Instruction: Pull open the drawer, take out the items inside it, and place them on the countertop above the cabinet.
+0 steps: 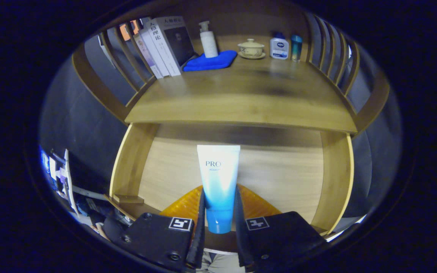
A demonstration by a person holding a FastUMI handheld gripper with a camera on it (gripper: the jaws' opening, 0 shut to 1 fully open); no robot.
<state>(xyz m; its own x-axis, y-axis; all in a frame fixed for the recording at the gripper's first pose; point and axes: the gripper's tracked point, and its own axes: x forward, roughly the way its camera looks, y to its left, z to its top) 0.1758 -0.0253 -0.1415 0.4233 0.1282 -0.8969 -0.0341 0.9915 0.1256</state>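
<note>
Fingers (219,212) clamp the blue-white tube (219,182) near its cap end, tube pointing to 12 o'clock, held above the open drawer (279,174). Counter (241,102) lies beyond at 12; bare front strip probably meant for it, back row crowded: books (161,45), blue cloth (211,60).

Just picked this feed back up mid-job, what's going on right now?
The claw is shut on a white-and-blue tube, holding it upright over the open drawer. The countertop lies just ahead and above, bare at its front. At its back stand books, a pump bottle on a blue cloth, a lidded cup and two small bottles. The tube is not yet set down.
</note>
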